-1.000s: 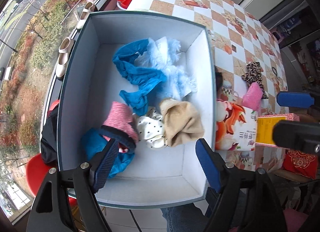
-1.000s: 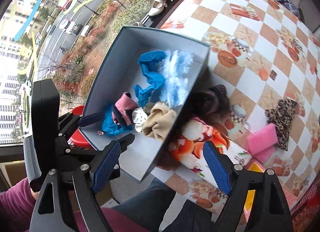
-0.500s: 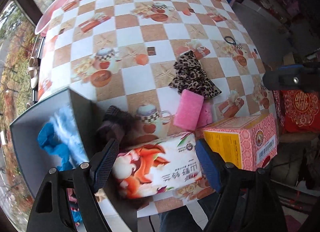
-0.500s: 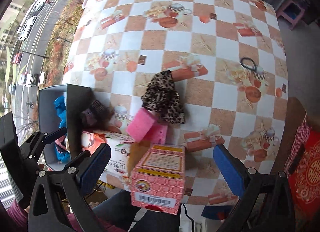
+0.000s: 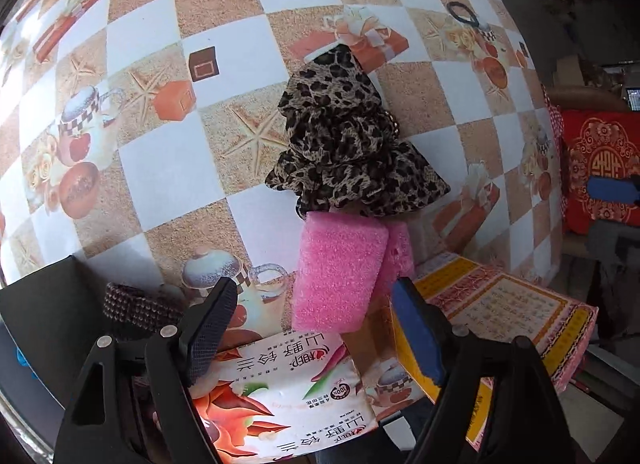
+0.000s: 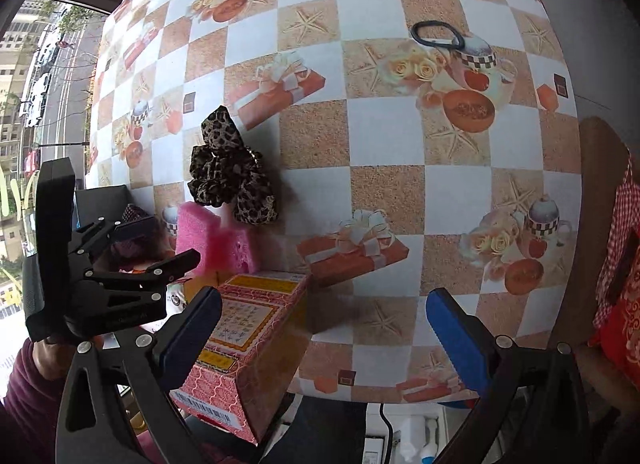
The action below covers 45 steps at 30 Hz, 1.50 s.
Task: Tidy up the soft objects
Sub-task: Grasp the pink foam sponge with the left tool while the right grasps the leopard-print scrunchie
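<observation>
Two grippers are held above a table (image 6: 384,135) covered with a checked, printed cloth. The left gripper (image 5: 310,328) is spread, with nothing between its jaws; below it lies a flowered tissue pack (image 5: 280,392). The right gripper (image 6: 324,324) is spread wide, its jaws having just been opening, and nothing is pinched between them. A pink patterned carton (image 6: 244,328) stands under its left finger, near the table edge. Just beyond the tissue pack and the carton, two pink foam sponges (image 5: 340,272) are seen side by side on the cloth. Touching their far edge, a leopard-print scrunchie (image 5: 344,143) is bunched up. A dark knitted item (image 5: 136,304) rests against the wall of a dark box (image 5: 44,312) to the left. Farther off, near the far right of the table, a black hair tie (image 6: 438,33) lies alone.
</observation>
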### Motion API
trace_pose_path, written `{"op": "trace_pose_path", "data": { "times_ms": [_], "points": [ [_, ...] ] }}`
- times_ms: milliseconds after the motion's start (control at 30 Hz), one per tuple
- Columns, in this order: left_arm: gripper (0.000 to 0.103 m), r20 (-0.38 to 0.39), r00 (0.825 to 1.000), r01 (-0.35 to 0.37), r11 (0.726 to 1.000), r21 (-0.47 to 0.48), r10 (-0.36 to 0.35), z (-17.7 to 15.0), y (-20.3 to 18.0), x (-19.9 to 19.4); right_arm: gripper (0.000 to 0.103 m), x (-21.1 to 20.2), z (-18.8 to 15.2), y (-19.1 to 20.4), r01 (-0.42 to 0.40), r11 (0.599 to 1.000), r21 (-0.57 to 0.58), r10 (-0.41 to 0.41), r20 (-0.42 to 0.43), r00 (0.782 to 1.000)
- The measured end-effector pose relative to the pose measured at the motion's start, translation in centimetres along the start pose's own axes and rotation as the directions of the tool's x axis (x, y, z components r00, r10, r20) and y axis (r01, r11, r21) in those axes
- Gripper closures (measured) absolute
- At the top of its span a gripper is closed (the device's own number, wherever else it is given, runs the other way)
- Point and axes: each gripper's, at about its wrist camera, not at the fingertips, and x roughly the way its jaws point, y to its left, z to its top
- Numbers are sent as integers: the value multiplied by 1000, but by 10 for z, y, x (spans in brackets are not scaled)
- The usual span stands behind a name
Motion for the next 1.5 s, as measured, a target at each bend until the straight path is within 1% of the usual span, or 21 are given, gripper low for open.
{"op": "trace_pose_path", "data": {
  "times_ms": [67,167,267,333,467,533,633,733,767,833,867,900,967,1000,1067,1133,1233,1267,1333,1433,1500],
  "points": [
    [21,-26,999,-28,999,22,28,1,-5,8,0,7,8,-2,-28,1000,9,28,-13,1000],
    [21,-49,997,-66,998,-11,66,3,-2,18,0,23,27,6,-77,997,9,78,-38,996],
    [21,-61,992,-110,993,-45,107,5,4,26,0,43,50,27,-70,996,-48,67,-57,996],
    [21,-61,992,-115,991,-75,110,5,10,27,0,58,65,44,-57,993,-100,50,-72,996],
    [18,-53,998,-48,982,-180,39,6,31,26,0,91,90,69,-25,983,-184,5,-107,994],
    [18,-36,998,-52,981,-185,46,8,34,23,0,104,96,76,26,974,-225,-51,-107,993],
    [17,-13,998,-60,980,-188,59,16,36,18,0,109,96,73,171,948,-269,-189,-42,981],
    [17,22,995,-92,973,-213,98,32,47,11,0,100,96,40,247,948,-200,-253,-7,967],
    [17,19,992,-116,969,-219,123,38,53,11,0,97,97,24,271,949,-163,-276,-5,961],
    [17,20,991,-125,963,-240,133,46,67,10,0,89,97,-14,326,943,-74,-327,-8,945],
    [17,29,991,-119,960,-254,130,49,74,5,0,83,95,-32,324,946,-29,-324,-12,946],
    [17,46,991,-107,959,-262,123,51,80,-1,0,76,92,-47,292,956,14,-292,-10,956],
    [17,78,992,-77,964,-255,100,54,86,-14,0,62,82,-70,193,978,81,-195,18,981],
    [17,81,992,-77,967,-242,99,55,85,-17,0,55,76,-76,149,984,100,-153,38,987],
    [16,72,990,-101,973,-209,119,59,74,-17,0,48,68,-81,98,989,111,-106,69,992],
    [16,63,987,-132,974,-186,146,62,68,-12,0,45,64,-79,79,992,101,-88,90,992],
    [16,61,989,-122,971,-207,137,66,70,-3,0,49,63,-64,70,995,72,-78,104,992],
    [16,61,989,-118,968,-220,135,66,59,-1,0,52,64,-57,71,996,62,-77,103,992],
    [17,61,988,-125,963,-239,144,71,63,5,0,62,81,-44,81,996,45,-85,100,991],
    [15,56,986,-136,957,-256,155,77,66,16,0,83,90,-33,116,993,26,-118,71,990],
    [13,70,981,-162,957,-242,183,78,57,23,0,90,91,-25,179,984,5,-178,87,980]
  ]
}}
